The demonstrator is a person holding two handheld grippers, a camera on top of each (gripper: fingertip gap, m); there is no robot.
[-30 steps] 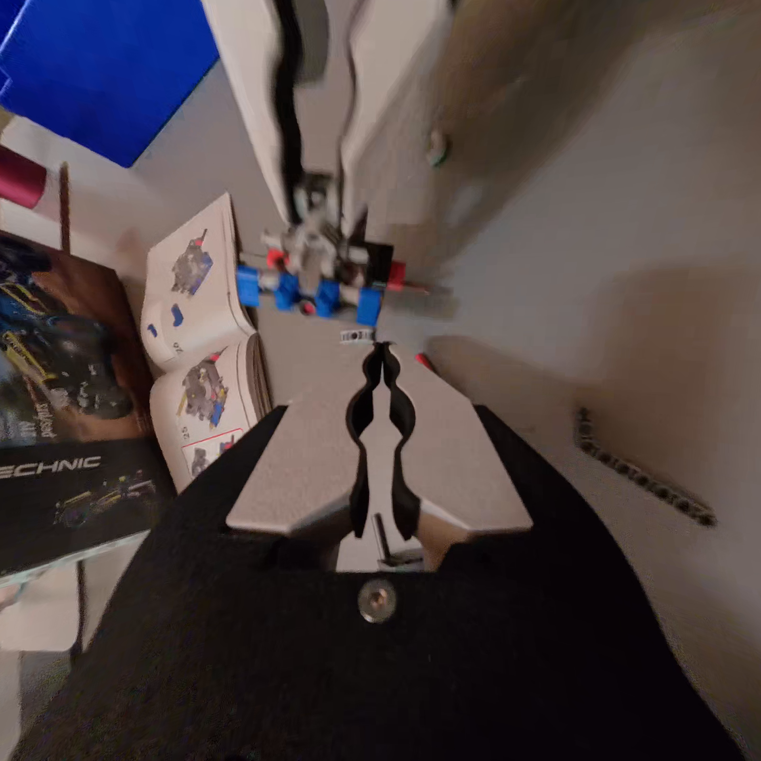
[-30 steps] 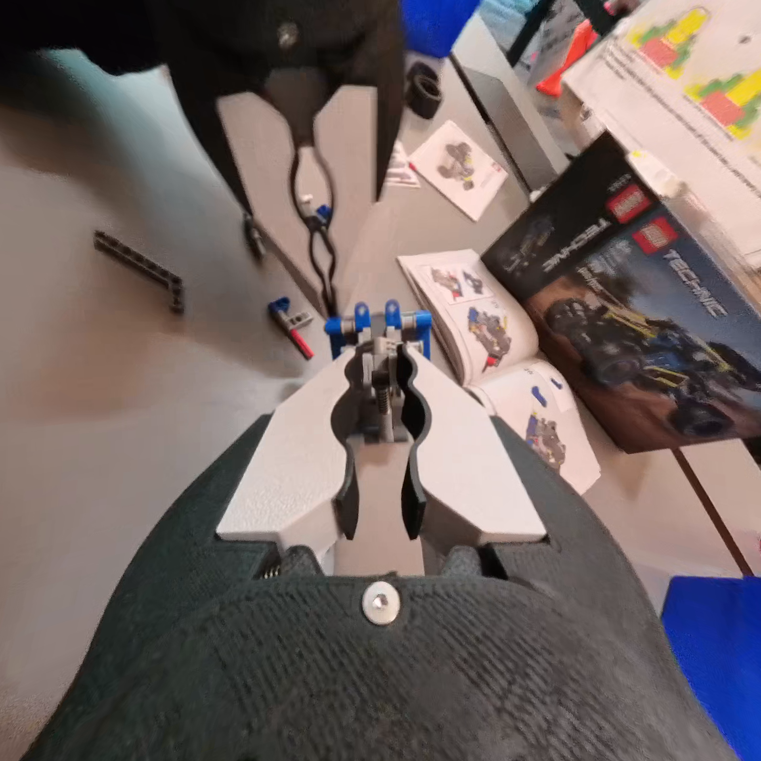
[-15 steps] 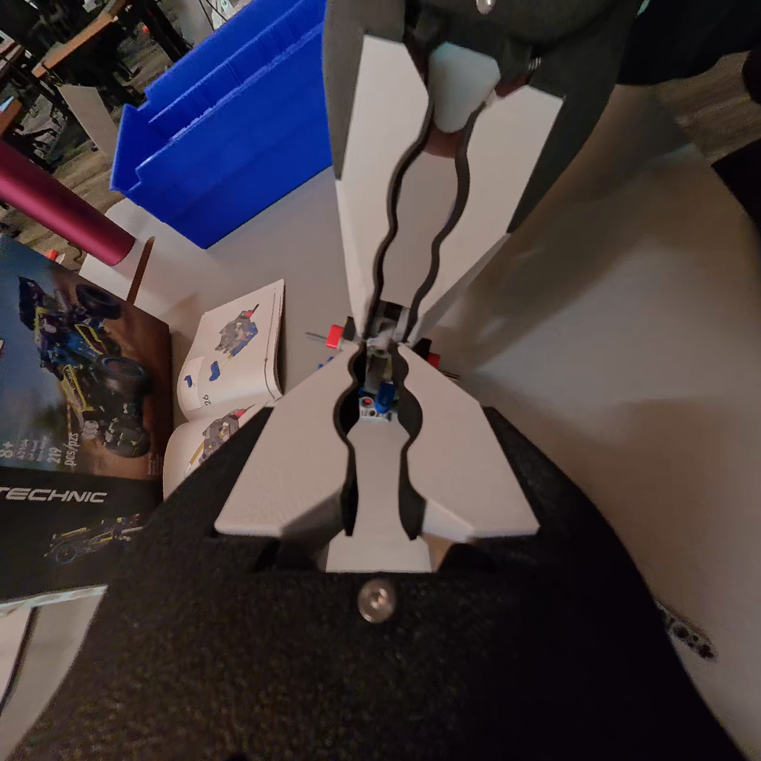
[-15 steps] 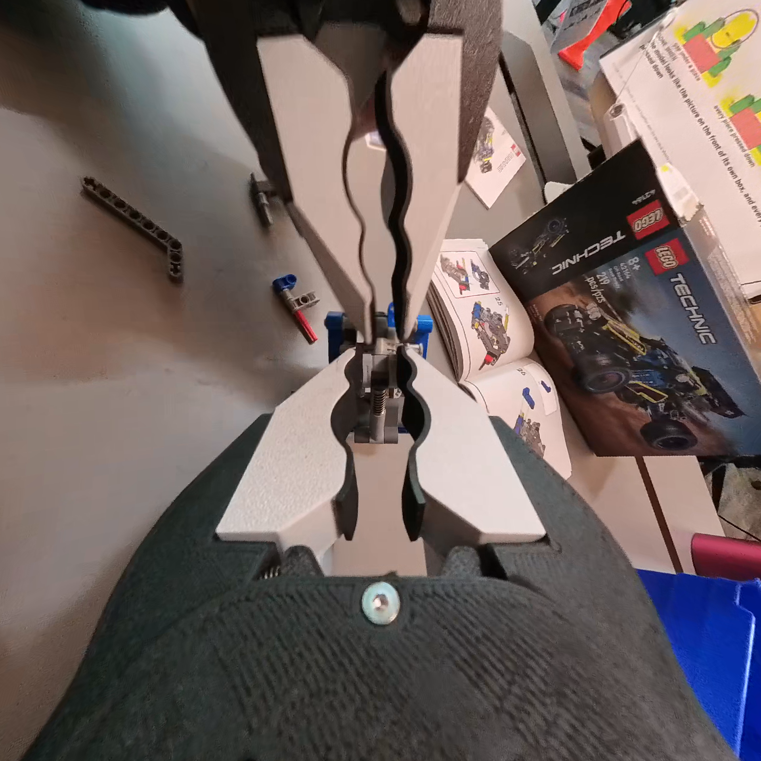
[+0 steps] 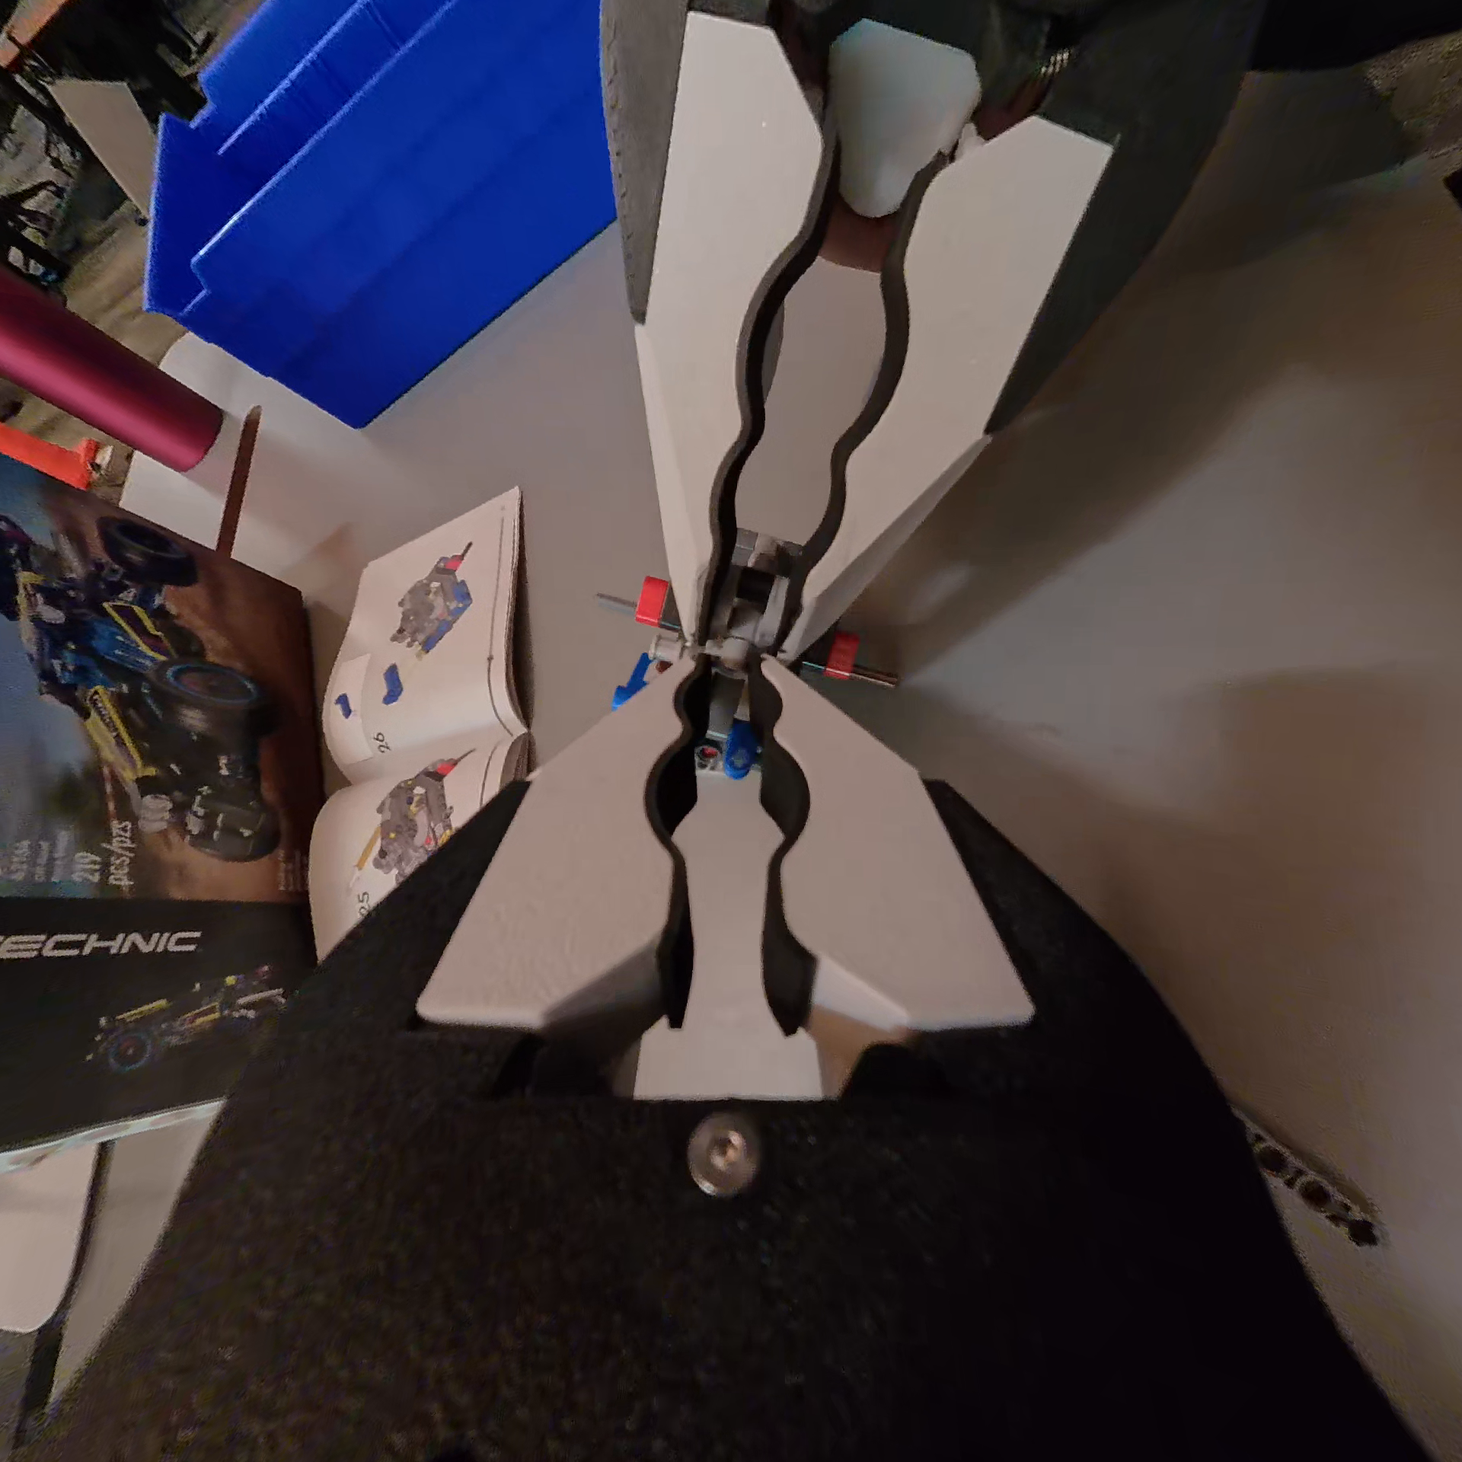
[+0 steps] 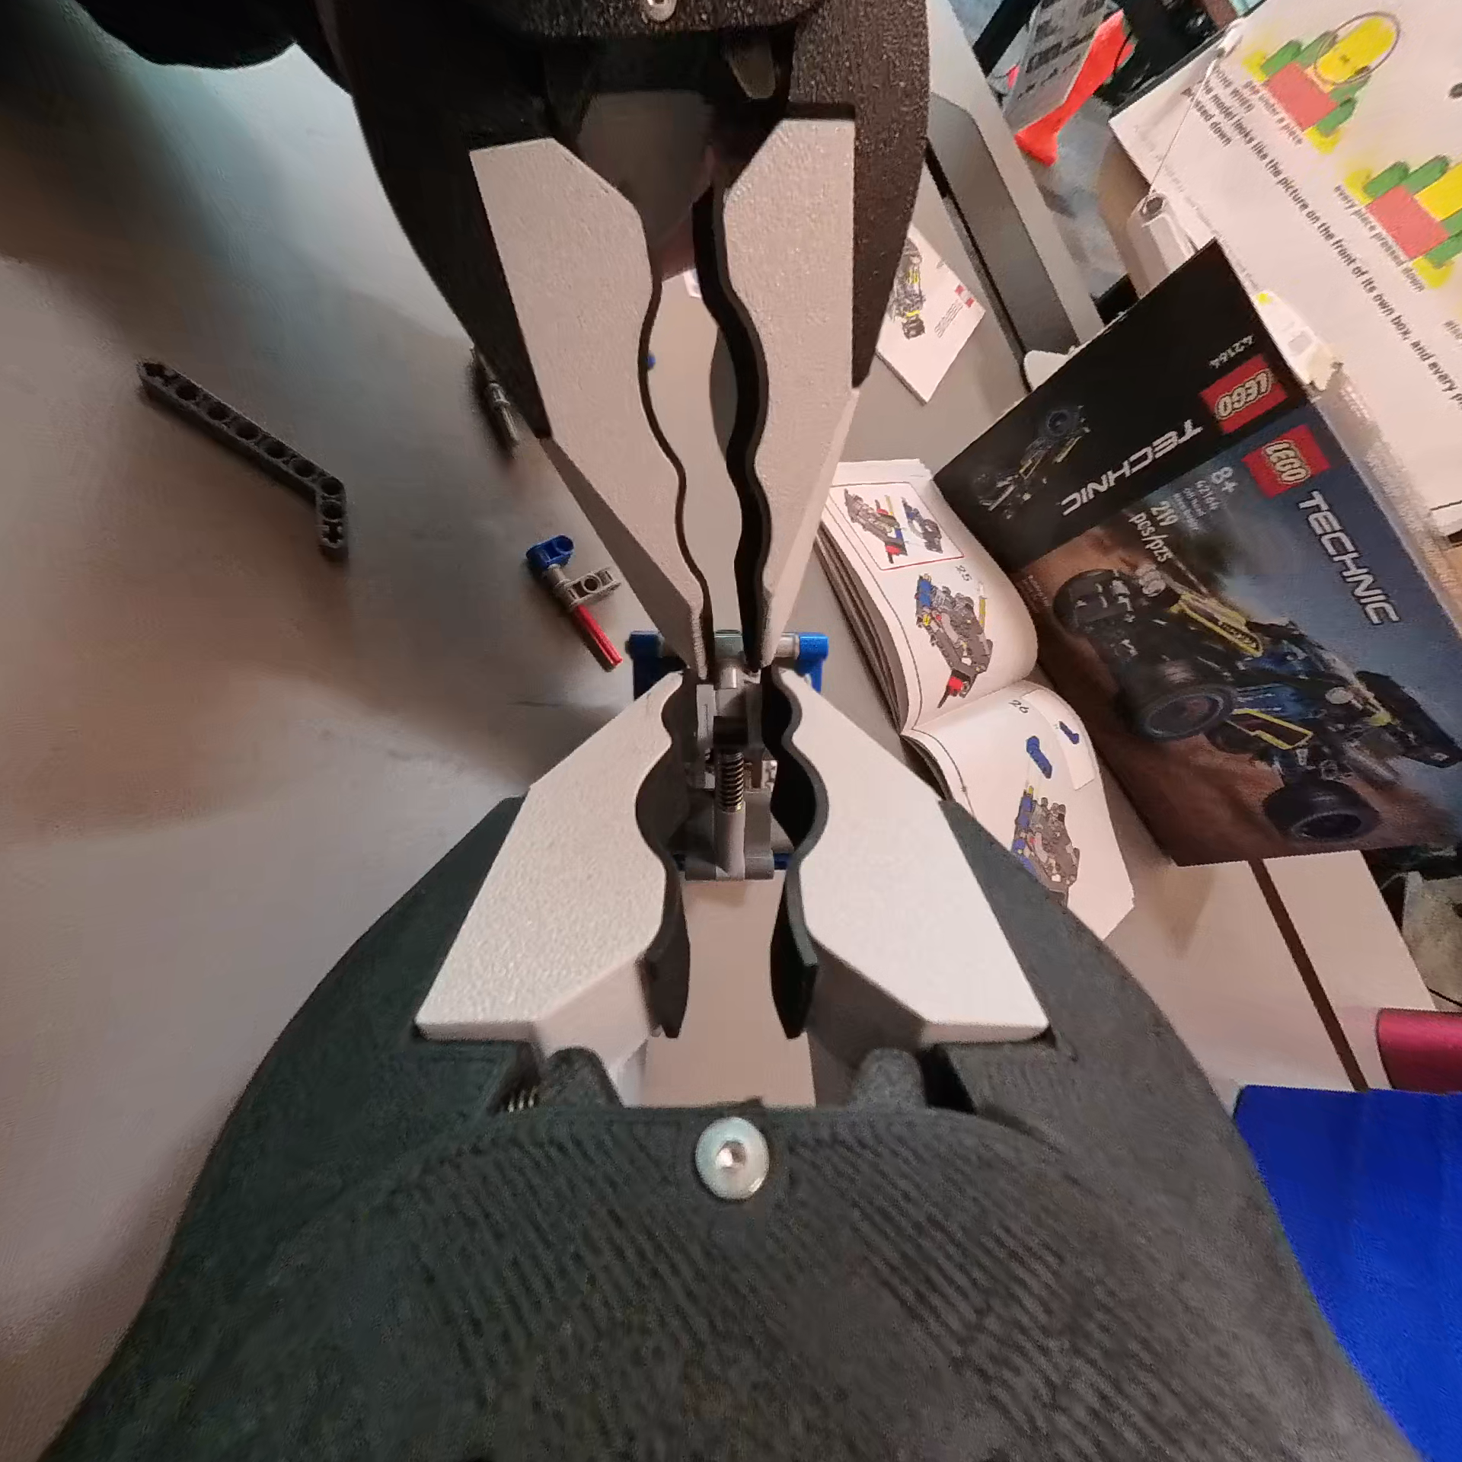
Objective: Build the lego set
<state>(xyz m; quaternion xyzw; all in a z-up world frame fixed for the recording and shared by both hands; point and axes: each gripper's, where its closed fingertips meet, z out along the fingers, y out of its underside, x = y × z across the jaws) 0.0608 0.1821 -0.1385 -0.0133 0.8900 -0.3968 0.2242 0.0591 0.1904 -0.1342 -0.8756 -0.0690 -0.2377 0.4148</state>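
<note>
A small grey lego assembly with a spring, blue end pieces and red bushes is held between both grippers above the grey table. My right gripper is shut on its grey body. My left gripper faces it tip to tip, its fingers closed on the near grey end of the assembly. In the right wrist view the left gripper comes down from the top. In the left wrist view the right gripper comes down from the top. Blue parts show through the left jaw gap.
An open instruction booklet and the lego box lie beside the grippers. A grey angled beam, a small blue, grey and red axle piece and a dark pin lie on the table. Blue bins stand behind. The grippers are tip to tip, or close to it.
My left gripper, shut and apart from the assembly a second ago, has moved in and closed on its end opposite the right gripper. In the last half second little has moved.
</note>
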